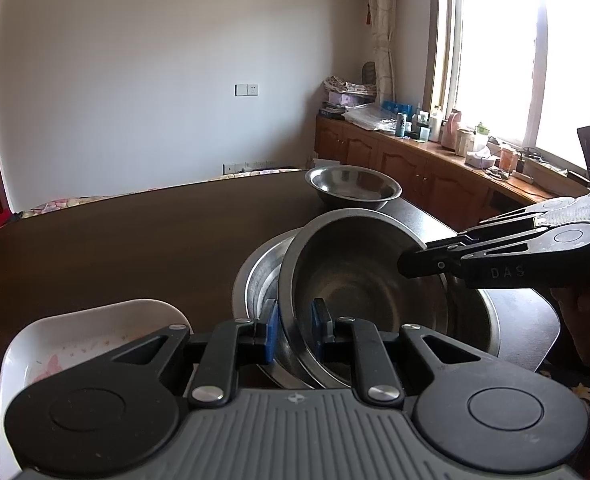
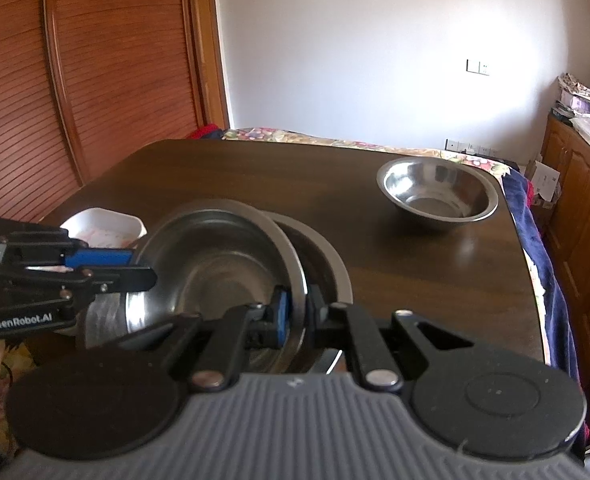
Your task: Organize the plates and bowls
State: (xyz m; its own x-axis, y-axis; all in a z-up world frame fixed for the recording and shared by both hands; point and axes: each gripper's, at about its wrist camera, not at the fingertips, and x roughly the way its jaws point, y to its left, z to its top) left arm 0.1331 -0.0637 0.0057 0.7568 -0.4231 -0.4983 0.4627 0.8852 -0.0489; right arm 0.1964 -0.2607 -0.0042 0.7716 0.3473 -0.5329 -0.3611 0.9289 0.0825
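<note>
Two grippers on one tilted steel bowl now: the left gripper pinches its near rim between blue pads, while the right gripper, lettered "DAS" in the left view, clamps the opposite rim. "GenRobot.AI" reads on the left tool. It leans inside a second steel bowl on the dark table; a third steel bowl sits well apart, white dish beside
</note>
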